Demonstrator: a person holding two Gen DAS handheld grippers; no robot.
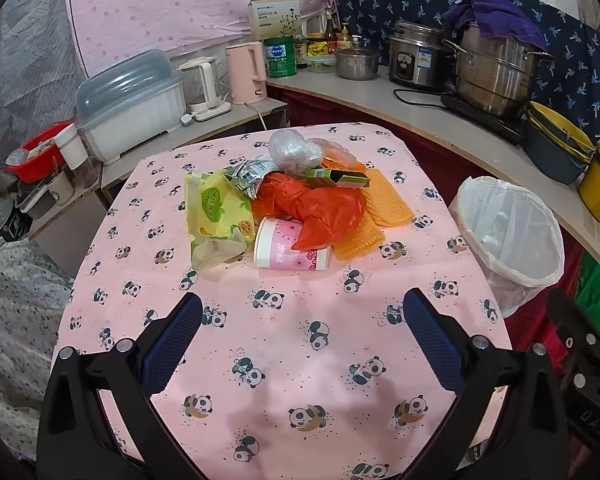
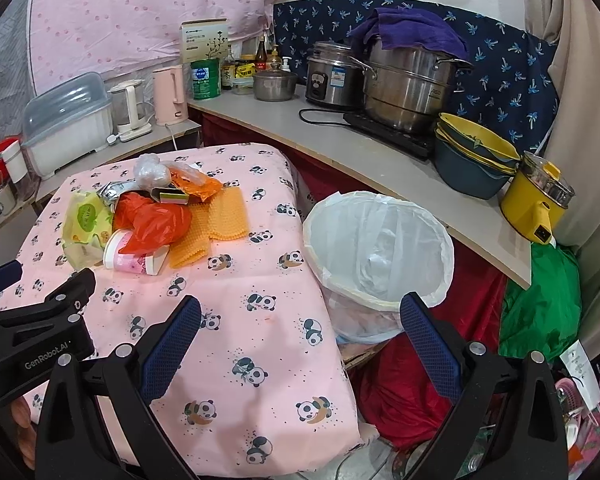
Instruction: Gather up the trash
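A heap of trash lies on the pink panda tablecloth (image 1: 284, 344): an orange plastic bag (image 1: 320, 208), a pink paper cup (image 1: 290, 250) on its side, a yellow-green wipes pack (image 1: 214, 204), orange foam net (image 1: 380, 208), a green box (image 1: 338, 178) and crumpled clear plastic (image 1: 294, 150). A bin with a white liner (image 1: 508, 232) stands right of the table. My left gripper (image 1: 302, 312) is open and empty, short of the heap. My right gripper (image 2: 300, 316) is open and empty over the table's right edge, near the bin (image 2: 380, 240). The heap shows in the right wrist view too (image 2: 152, 216).
A counter (image 2: 340, 148) behind holds a steel pot (image 2: 408, 84), rice cooker (image 2: 332, 76), pink kettle (image 2: 170, 96), stacked bowls (image 2: 472, 160) and a yellow cooker (image 2: 540, 200). A green bag (image 2: 540, 304) and red cloth (image 2: 404, 392) lie below. The left gripper's body (image 2: 32, 340) shows at left.
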